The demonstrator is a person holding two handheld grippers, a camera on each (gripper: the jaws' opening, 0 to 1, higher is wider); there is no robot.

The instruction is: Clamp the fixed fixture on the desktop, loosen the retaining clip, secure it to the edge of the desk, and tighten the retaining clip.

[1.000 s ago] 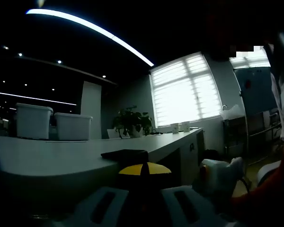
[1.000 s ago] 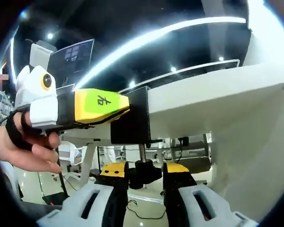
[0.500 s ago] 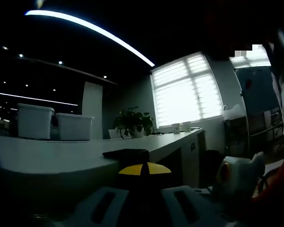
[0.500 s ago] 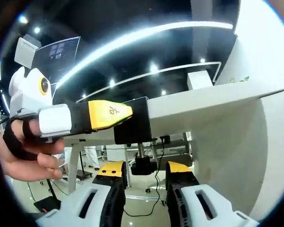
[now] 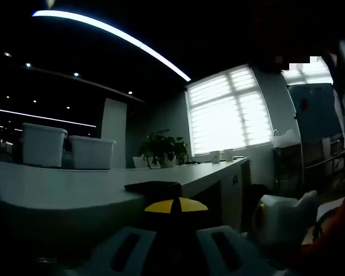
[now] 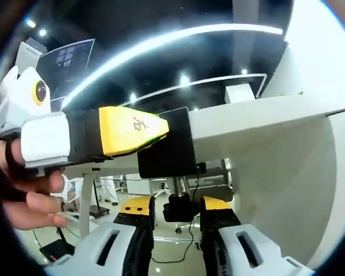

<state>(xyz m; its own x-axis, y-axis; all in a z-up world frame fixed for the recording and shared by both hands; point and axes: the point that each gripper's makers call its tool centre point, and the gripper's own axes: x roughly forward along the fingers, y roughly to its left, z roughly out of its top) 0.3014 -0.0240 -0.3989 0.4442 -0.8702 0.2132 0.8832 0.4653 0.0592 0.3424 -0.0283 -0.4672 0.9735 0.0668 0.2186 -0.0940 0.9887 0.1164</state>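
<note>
Underneath, right hand-held gripper straddles the fixture's knob; left hand-held gripper clamps the fixture

An office, dim inside with daylight beyond. A long white tabletop runs toward a large window with slatted blinds. A potted plant and two cups stand at its far end, and two white storage bins sit to the left. Long strip lights and small recessed spotlights cross the dark ceiling. From below the tabletop, cables trail on the pale floor and more desks stand far behind.
</note>
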